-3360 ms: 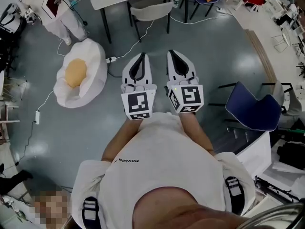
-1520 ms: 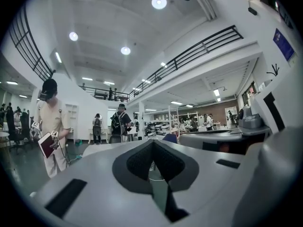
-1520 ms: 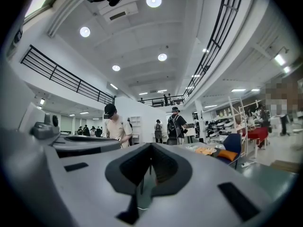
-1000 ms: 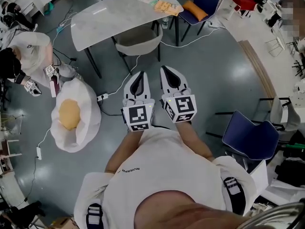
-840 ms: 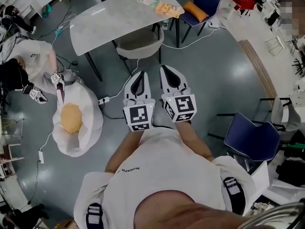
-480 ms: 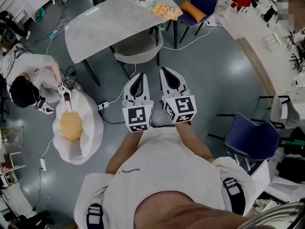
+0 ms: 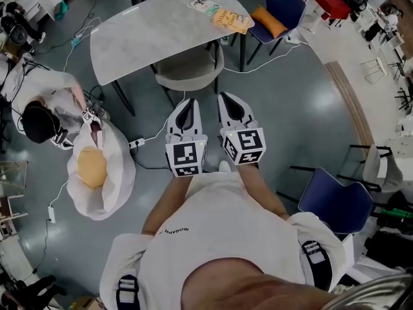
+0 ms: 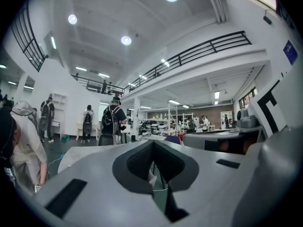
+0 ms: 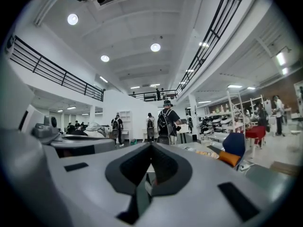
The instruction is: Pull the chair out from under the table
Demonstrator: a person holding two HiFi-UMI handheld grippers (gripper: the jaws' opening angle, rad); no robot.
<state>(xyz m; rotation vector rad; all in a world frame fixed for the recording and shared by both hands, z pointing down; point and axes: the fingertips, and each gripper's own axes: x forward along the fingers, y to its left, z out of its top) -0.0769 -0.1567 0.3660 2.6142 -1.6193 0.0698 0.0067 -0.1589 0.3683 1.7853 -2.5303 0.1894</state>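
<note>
Just beyond grippers [image 7: 186, 103] [image 7: 231, 99], chair [image 7: 191, 65], under table [image 7: 145, 34]

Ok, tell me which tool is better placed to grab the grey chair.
Left, probably: the left tool lines up with the middle of the grey chair; the right tool points toward its right edge. Both are shut.

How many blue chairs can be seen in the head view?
2. One blue chair stands by the table's far right corner, holding an orange cushion; the other is on the floor at the right. Others may be hidden.
</note>
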